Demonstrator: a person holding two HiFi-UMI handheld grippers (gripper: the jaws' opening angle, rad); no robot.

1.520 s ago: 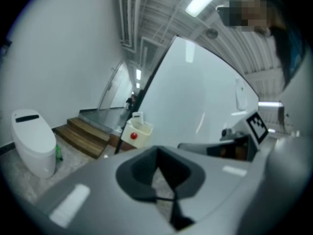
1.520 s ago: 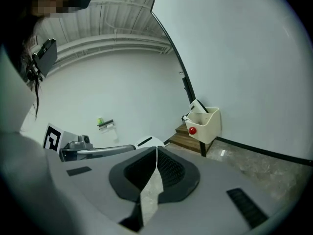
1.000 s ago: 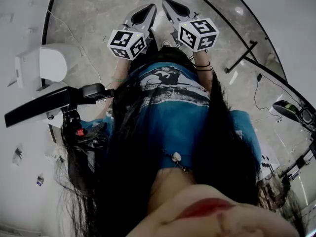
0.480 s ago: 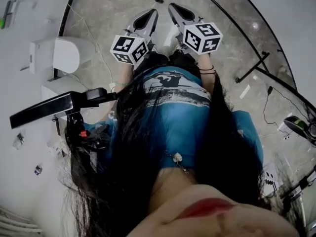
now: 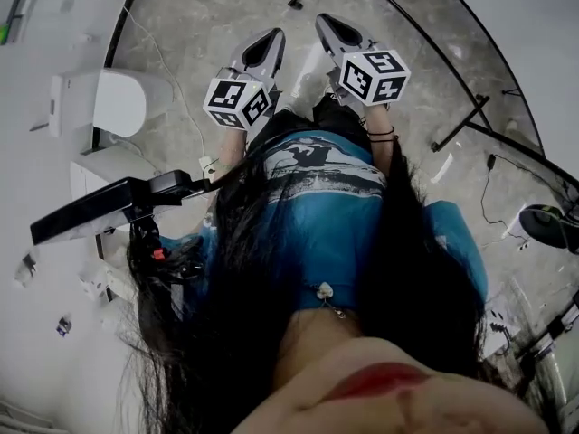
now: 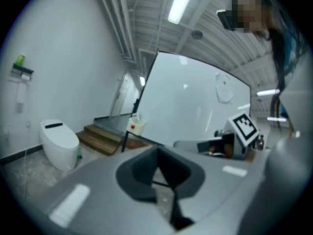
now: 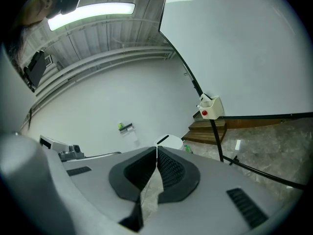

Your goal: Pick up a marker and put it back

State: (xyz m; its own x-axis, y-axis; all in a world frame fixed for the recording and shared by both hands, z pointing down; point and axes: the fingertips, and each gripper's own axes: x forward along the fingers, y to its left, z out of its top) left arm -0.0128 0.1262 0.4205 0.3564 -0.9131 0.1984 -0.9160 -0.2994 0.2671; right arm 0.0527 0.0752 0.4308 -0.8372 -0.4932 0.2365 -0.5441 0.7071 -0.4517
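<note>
Marker unseen | left gripper (image 5: pixel 273 36) jaws pressed together, empty | right gripper (image 5: pixel 326 20) same | toilet (image 5: pixel 113 102) to left

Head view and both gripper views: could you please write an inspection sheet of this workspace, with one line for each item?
Surface: grey marbled floor; no table seen.
Job's things: no marker can be made out; a small green thing on a wall shelf is too small to tell.
Clutter: white toilet; small white box with a red dot, on a black stand.
Grippers: left gripper and right gripper, both with jaws together, nothing between them.
Cables: thin pale cable on the floor near the toilet; black cable on the floor at the right.
Surroundings: large white panel, wooden steps, white walls.
</note>
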